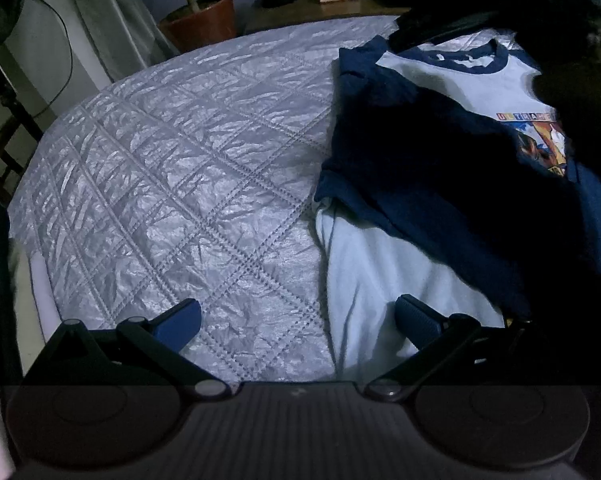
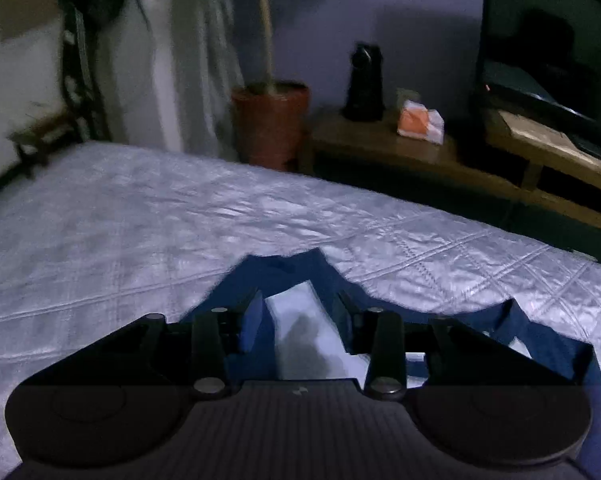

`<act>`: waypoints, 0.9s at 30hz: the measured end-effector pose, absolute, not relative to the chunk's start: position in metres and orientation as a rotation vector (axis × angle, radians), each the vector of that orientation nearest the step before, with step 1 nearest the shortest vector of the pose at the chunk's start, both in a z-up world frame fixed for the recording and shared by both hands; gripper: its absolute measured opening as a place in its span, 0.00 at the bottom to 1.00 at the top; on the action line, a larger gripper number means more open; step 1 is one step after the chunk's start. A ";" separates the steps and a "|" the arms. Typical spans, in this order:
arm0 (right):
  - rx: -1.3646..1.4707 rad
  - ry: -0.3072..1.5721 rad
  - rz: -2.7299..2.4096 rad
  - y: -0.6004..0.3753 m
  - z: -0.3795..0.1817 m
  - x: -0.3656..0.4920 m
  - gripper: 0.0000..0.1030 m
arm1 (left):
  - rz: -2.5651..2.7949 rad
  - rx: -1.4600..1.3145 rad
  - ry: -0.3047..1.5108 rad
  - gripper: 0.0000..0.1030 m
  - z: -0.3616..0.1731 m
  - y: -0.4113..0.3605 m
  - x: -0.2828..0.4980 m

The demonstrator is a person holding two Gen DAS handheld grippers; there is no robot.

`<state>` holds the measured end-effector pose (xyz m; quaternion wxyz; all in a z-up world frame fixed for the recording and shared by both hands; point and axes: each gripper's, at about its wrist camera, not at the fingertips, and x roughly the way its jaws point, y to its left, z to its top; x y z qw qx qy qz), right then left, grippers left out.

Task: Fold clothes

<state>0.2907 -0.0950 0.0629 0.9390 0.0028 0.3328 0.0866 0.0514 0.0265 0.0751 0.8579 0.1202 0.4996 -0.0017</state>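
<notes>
The left gripper [image 1: 298, 318] has its two blue fingers [image 1: 178, 322] spread wide apart, with nothing held between them. It points steeply down at the bed. One finger is over the shiny bedspread [image 1: 160, 184] and the other is over the pale bottom part of the T-shirt [image 1: 384, 248].

The right gripper [image 2: 300, 312] has its fingers partly apart. No cloth is pinched by them. It points less steeply down, across the bed toward the far wall. Pale and dark blue cloth of the shirt shows in the gap under its fingers.

The T-shirt lies flat on the right side of the bed in the left wrist view. It is light blue with a dark blue neck band and dark blue sleeves. Its long way runs from the left gripper up to the far edge of the bed, with the neck at the far end and the bottom hem close to the gripper. One dark blue sleeve [image 1: 412, 148] is folded in across the chest.

The chest has a bright picture with colored letters [image 1: 528, 117] over it. They start with "ULTRA", and the rest is hidden in shadow.

Past the bed stand a red-brown plant pot [image 2: 272, 120], a dark bottle-like thing [image 2: 363, 88] and an orange and white pack [image 2: 420, 120] on a low wooden table [image 2: 380, 148].
</notes>
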 end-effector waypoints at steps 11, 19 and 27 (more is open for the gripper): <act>0.043 0.755 0.125 -0.121 0.107 0.044 0.81 | 0.083 0.154 0.981 0.97 0.097 0.040 0.061; 0.010 0.789 -0.051 -0.161 0.140 -0.061 0.81 | 0.042 0.231 1.017 0.96 0.090 0.028 0.006; 0.352 0.604 -0.158 -0.186 0.144 -0.136 0.79 | 0.017 0.252 1.002 0.96 0.095 0.010 -0.072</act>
